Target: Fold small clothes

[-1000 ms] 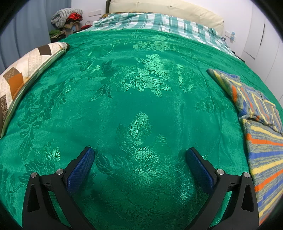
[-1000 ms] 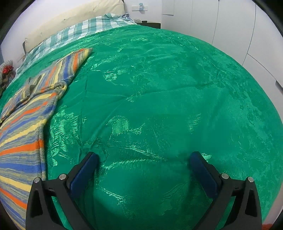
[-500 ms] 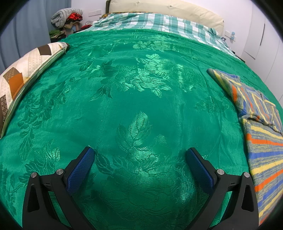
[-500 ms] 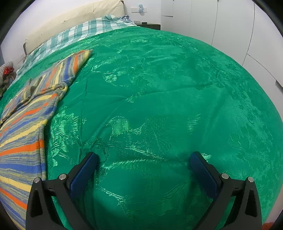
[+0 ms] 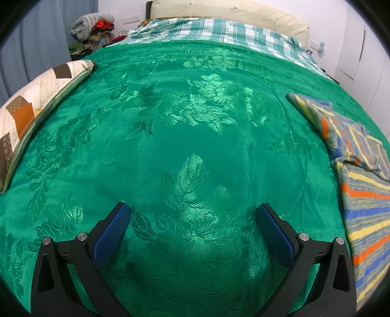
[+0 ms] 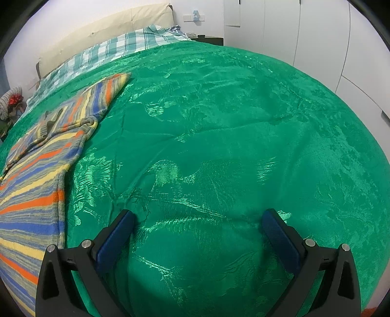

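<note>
Left gripper [image 5: 192, 212]: we hold it low over the green bedspread [image 5: 170, 136], its two blue-padded fingers [image 5: 111, 231] spread wide apart with only bare cloth between them.

Right gripper [image 6: 198, 217]: we hold this one the same way, fingers [image 6: 280, 236] wide apart, nothing clamped, only green cloth in the gap.

Striped garment [image 6: 43, 156]: a small knitted piece in blue, orange, yellow and grey stripes, lying flat on the bedspread between our two grippers. In the left wrist view it sits at the right edge [image 5: 353, 170]; in the right wrist view it sits at the left edge.

Long axis: the garment runs lengthwise up the bed, from the near edge by us toward the headboard end.

Which way it points: its narrow far tip [image 6: 117, 83] points toward the plaid sheet [image 6: 126, 46]; the wide part lies nearest us.

Fold line: partway along, a rolled edge [image 6: 85, 124] crosses the garment where an upper layer lies over the lower one.

Contact: neither gripper touches the garment; the right gripper's left finger is near its edge, the left gripper stands well apart from it.

Pillow [image 5: 31, 114]: cream with brown and orange patches, at the left edge of the bed, well apart from the garment.

Headboard [image 5: 226, 12]: pale and padded, behind the plaid sheet.

Clothes pile [image 5: 95, 26]: heaped in the far left corner beside the bed.

Cupboard doors [image 6: 304, 39]: white, along the right of the bed.
</note>
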